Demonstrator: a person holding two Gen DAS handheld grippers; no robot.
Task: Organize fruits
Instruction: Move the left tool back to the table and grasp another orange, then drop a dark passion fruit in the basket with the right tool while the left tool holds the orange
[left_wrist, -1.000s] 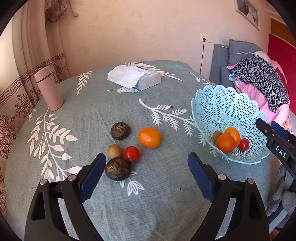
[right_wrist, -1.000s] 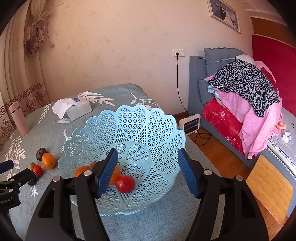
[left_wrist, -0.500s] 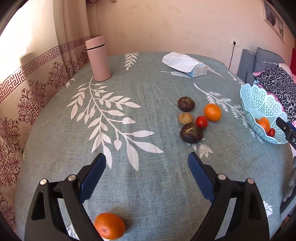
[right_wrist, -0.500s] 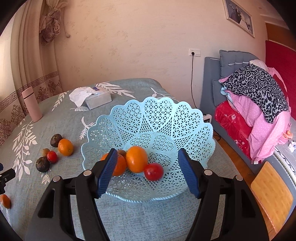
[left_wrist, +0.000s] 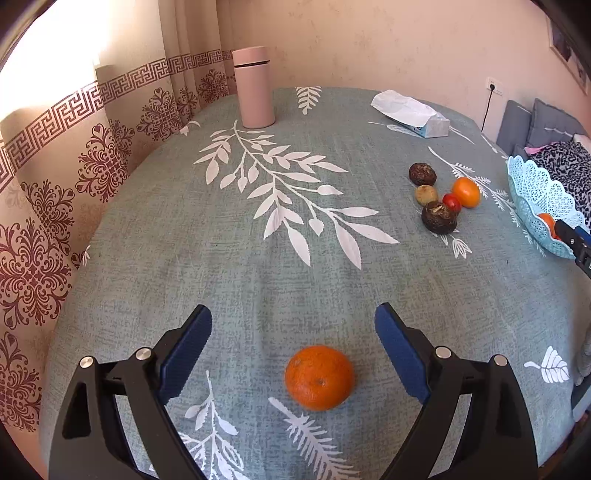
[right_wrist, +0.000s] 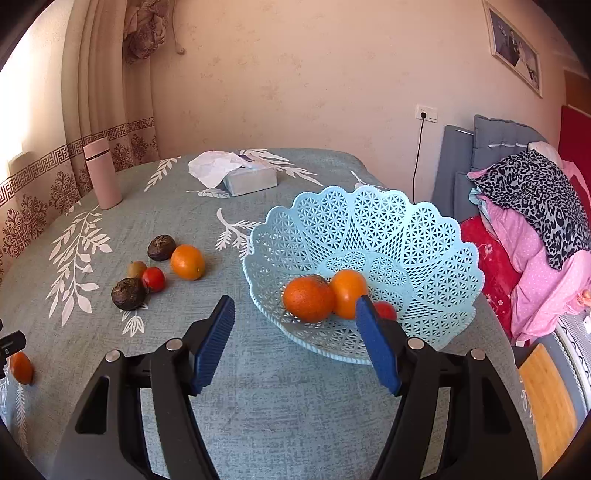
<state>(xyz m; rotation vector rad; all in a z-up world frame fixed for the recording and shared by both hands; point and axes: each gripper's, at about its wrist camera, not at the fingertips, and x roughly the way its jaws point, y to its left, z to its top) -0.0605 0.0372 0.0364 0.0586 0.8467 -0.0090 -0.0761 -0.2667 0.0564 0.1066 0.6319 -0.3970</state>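
My left gripper (left_wrist: 293, 321) is open above the table, and a lone orange (left_wrist: 318, 377) lies just behind its fingertips, between the jaws, untouched. A cluster of fruit lies further off: two dark brown fruits (left_wrist: 439, 217), a small tan fruit (left_wrist: 426, 194), a red tomato (left_wrist: 452, 201) and an orange (left_wrist: 466, 192). My right gripper (right_wrist: 295, 310) is open and empty, just in front of the light blue lattice basket (right_wrist: 417, 236), which holds two oranges (right_wrist: 308, 299) and a red tomato (right_wrist: 386, 309). The lone orange (right_wrist: 21, 367) shows at the far left of the right wrist view.
A pink flask (left_wrist: 255, 88) stands at the table's far side by the curtain. A tissue box (left_wrist: 413, 114) lies at the back. A sofa with piled clothes (right_wrist: 535, 206) and a wooden stool (right_wrist: 546, 402) are past the table's right edge.
My left gripper has swung left, away from the fruit cluster, and closed in on the lone orange. My right gripper has pulled back and left from the basket. Both stay open.
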